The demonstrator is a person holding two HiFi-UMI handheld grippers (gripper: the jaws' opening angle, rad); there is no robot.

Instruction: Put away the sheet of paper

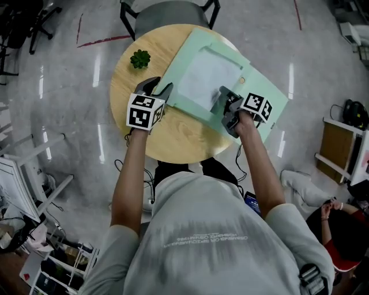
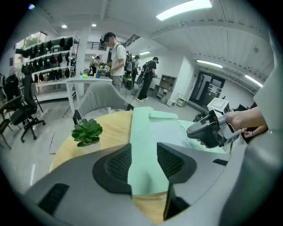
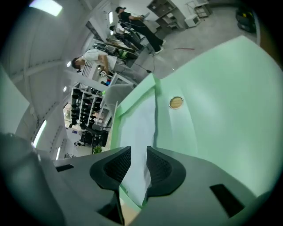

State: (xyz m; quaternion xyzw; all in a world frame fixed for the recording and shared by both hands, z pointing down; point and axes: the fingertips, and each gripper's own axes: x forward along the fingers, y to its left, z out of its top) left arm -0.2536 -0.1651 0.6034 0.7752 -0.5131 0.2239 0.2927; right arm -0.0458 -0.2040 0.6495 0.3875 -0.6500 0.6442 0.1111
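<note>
A pale green folder (image 1: 256, 86) lies open on the round wooden table (image 1: 128, 83). A white sheet of paper (image 1: 207, 78) rests on its left half. My left gripper (image 1: 157, 91) hovers at the folder's near left edge, jaws apart, with the green edge (image 2: 146, 132) showing between them and no pad pressing on it. My right gripper (image 1: 222, 102) sits at the sheet's near right corner. In the right gripper view its jaws (image 3: 138, 165) stand narrowly apart with the paper (image 3: 137, 128) running into the gap, and the pads do not press on it. A round snap (image 3: 176, 102) marks the folder's flap.
A small potted succulent (image 1: 140, 59) stands on the table's far left, close to my left gripper. A grey chair (image 1: 167, 11) is tucked in at the far side. People stand at a bench (image 2: 88, 78) in the background. Bare wood lies between the folder and the table's near edge.
</note>
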